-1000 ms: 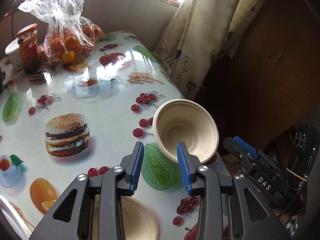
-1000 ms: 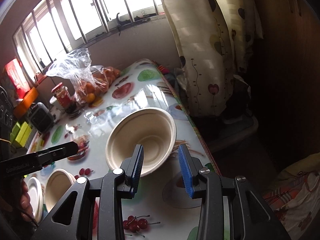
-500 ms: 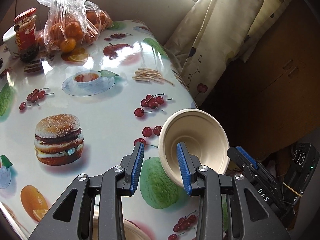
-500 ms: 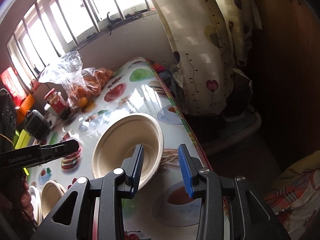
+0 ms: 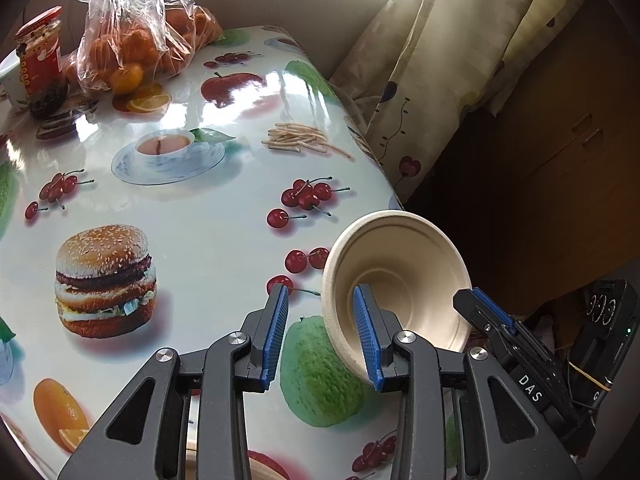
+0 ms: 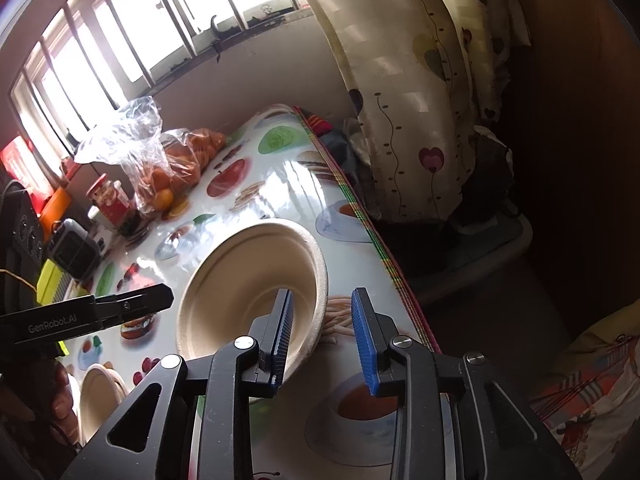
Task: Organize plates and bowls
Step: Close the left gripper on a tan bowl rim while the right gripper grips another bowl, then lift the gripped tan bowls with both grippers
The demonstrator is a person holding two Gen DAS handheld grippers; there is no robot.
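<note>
Bowl rim sits between both grippers' open jaws, tilted above table.

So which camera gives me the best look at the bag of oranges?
The left wrist view: the bag of oranges sits large at the table's far corner, with single fruits distinct through the clear plastic. The right wrist view shows the same bag smaller and partly washed out by window glare.
</note>
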